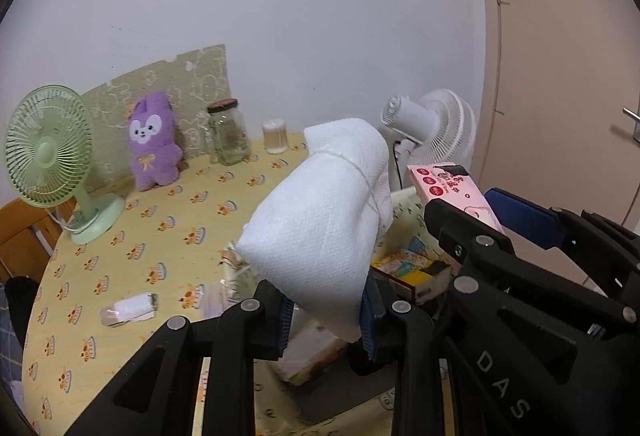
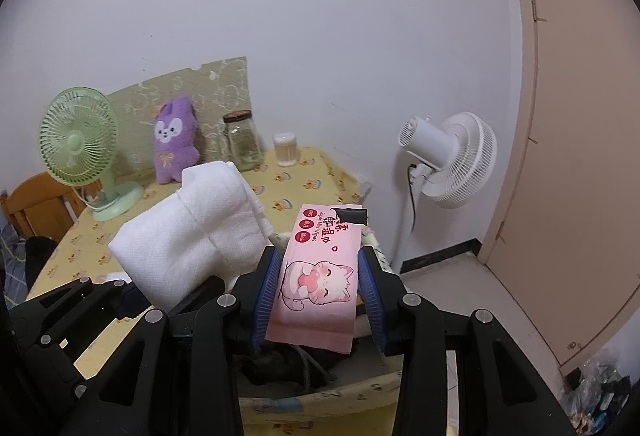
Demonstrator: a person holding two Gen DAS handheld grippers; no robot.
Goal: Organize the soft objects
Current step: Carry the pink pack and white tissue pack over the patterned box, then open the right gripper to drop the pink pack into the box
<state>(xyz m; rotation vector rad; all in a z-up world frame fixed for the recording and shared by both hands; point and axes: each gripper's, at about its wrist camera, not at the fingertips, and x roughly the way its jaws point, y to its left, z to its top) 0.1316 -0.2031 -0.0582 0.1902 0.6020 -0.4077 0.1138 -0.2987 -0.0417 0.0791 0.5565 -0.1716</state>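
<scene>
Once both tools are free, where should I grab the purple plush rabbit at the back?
Probably grip the plush rabbit across its narrow belly, coming from the front. It stands upright against the mat, with the green fan left and the jar right.

Green fan (image 1: 48,151), glass jar (image 1: 227,133), white fan (image 2: 452,159)
</scene>
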